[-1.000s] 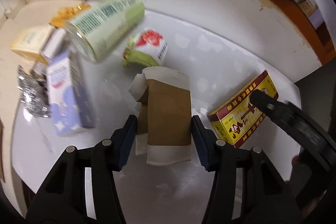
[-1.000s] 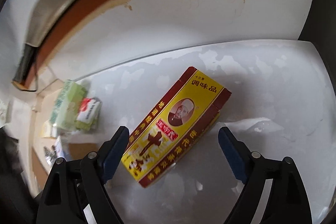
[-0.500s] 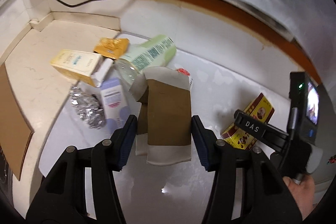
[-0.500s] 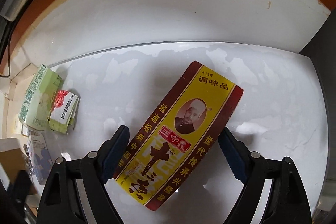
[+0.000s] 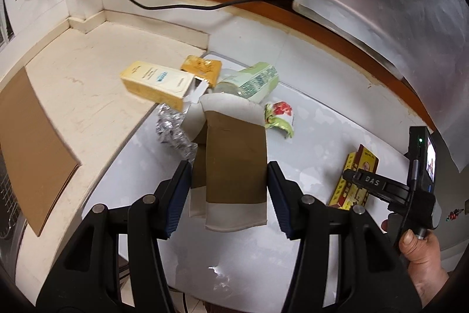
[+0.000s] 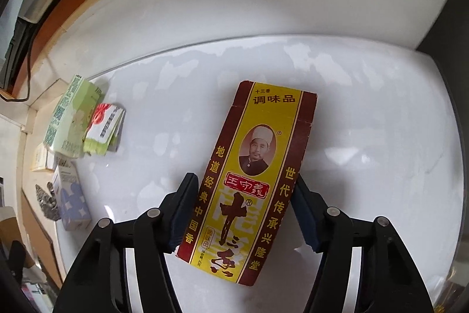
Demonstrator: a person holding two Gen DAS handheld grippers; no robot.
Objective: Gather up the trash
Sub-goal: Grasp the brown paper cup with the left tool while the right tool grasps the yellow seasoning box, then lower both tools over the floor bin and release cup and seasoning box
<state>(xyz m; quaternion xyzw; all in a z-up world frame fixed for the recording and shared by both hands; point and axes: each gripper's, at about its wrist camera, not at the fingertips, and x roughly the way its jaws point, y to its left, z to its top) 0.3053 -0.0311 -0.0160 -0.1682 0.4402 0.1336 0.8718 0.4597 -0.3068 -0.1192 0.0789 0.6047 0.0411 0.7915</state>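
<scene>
In our left gripper (image 5: 228,192) we log a flattened paper cup (image 5: 233,166) with a brown sleeve, pinched between both pads and lifted above the white tabletop (image 5: 316,119); it hides part of the foil wad (image 5: 173,131) and green can (image 5: 252,81) behind it. Our right gripper (image 6: 244,213) has both pads pressed to the sides of the yellow-and-maroon seasoning box (image 6: 252,181); whether the box rests on the tabletop we cannot tell. Left of the box, near the tabletop's edge: a red-and-white packet (image 6: 105,128) and a blue carton (image 6: 71,195), print unreadable.

tongs (image 5: 227,198): black arms | blue pads | silver rivets | "DAS" lettering
</scene>
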